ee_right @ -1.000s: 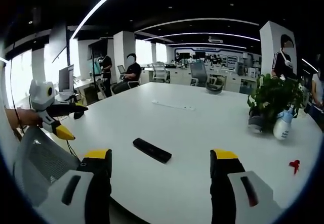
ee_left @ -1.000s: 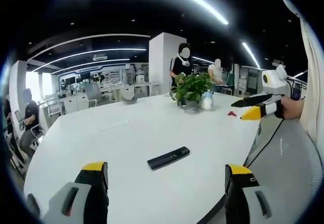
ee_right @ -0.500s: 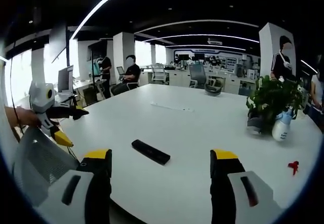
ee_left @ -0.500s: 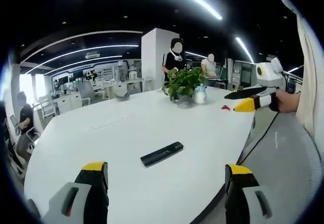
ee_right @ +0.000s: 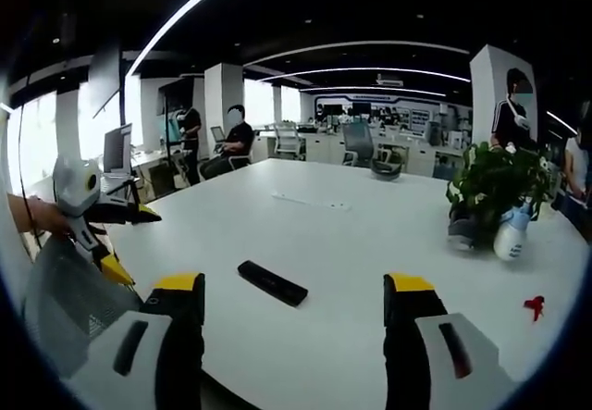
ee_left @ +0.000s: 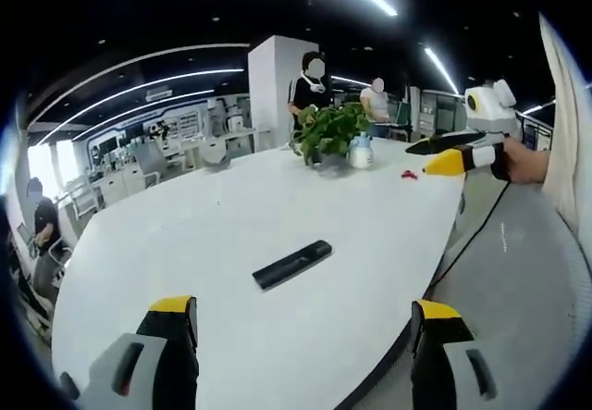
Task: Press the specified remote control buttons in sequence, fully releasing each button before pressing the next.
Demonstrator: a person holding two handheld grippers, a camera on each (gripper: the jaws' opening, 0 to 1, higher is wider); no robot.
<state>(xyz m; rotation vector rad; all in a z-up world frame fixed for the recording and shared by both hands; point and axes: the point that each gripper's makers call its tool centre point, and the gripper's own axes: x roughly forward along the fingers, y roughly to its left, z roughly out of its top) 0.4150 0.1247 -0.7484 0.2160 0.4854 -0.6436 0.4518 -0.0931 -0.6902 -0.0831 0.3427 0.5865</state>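
A black remote control [ee_left: 292, 264] lies flat on the white table [ee_left: 185, 243], ahead of my left gripper [ee_left: 302, 329], whose jaws stand wide apart and hold nothing. In the right gripper view the same remote control [ee_right: 272, 282] lies just beyond my right gripper [ee_right: 294, 304], also open and apart from it. The right gripper [ee_left: 442, 154] enters the left gripper view at the far right, held by a hand. At the left of the right gripper view the left gripper [ee_right: 116, 243] hangs over the table's near edge.
A potted plant [ee_right: 490, 188] and a white bottle [ee_right: 510, 232] stand at the table's far side, with a small red item [ee_right: 534, 306] near them. A grey mesh chair back [ee_right: 65, 299] is close at left. People and office desks are in the background.
Both views have drifted slightly; the remote sits a little lower in the left gripper view. The remote has not moved on the table and both grippers stay open.
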